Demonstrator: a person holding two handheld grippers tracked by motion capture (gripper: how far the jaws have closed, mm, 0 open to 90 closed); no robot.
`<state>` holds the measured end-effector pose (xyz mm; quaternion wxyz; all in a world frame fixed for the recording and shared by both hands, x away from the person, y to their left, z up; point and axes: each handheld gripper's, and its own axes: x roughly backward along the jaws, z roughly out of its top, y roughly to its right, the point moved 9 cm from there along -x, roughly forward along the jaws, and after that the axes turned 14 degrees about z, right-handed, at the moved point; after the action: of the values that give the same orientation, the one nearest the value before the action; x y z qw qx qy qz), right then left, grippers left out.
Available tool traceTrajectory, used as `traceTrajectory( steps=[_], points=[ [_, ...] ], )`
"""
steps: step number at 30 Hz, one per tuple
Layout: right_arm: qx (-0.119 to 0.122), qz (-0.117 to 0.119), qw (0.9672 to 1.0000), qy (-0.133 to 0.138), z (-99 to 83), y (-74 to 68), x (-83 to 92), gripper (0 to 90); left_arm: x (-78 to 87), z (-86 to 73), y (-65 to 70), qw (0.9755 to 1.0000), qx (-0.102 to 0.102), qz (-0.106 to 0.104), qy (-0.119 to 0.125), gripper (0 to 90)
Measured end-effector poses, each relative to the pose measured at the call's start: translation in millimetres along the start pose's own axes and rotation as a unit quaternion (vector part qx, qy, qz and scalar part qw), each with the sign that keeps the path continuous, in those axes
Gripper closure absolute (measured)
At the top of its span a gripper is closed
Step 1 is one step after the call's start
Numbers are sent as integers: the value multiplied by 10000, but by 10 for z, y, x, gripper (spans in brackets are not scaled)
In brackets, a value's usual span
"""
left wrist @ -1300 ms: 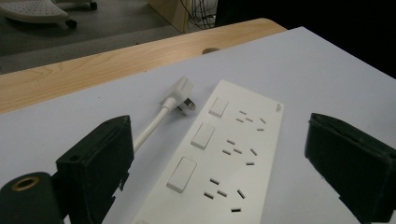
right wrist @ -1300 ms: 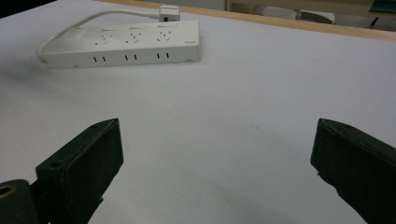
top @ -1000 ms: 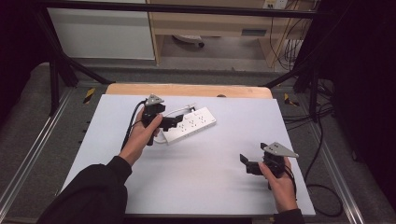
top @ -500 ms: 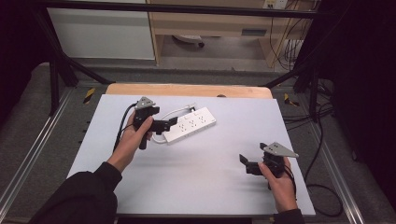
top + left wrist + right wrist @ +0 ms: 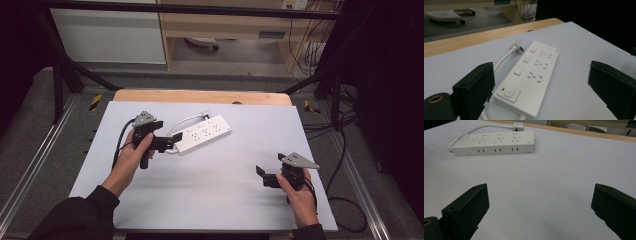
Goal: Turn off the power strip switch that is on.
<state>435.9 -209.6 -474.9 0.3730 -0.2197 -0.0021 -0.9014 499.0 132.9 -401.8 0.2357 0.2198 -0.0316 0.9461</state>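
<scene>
A white power strip lies on the pale mat, its cord looping back to a plug beside it. My left gripper is open at the strip's switch end. In the left gripper view the strip runs away between the wide-apart jaws of the left gripper, with its power button nearest. My right gripper is open over bare mat at the right front, well away from the strip. In the right gripper view the right gripper holds nothing, and the strip lies far off at upper left.
The pale mat covers a table whose wooden edge shows at the back. Metal rails run along both sides, and cables hang off to the right. Open mat lies between the two grippers.
My left hand and gripper have drawn back to the left and slightly toward the person. The power strip and the right gripper have stayed where they were.
</scene>
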Motion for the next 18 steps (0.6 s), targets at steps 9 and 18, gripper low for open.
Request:
traceTrajectory(
  steps=[9, 18],
  points=[
    [12, 5, 10000, -15, -6, 4, 1, 20, 216, -71, -62, 10000, 68, 20, 65, 70],
    [17, -7, 10000, -30, -12, 6, -5, 20, 422, -171, -95, 9999, 91, 34, 129, 68]
  ],
)
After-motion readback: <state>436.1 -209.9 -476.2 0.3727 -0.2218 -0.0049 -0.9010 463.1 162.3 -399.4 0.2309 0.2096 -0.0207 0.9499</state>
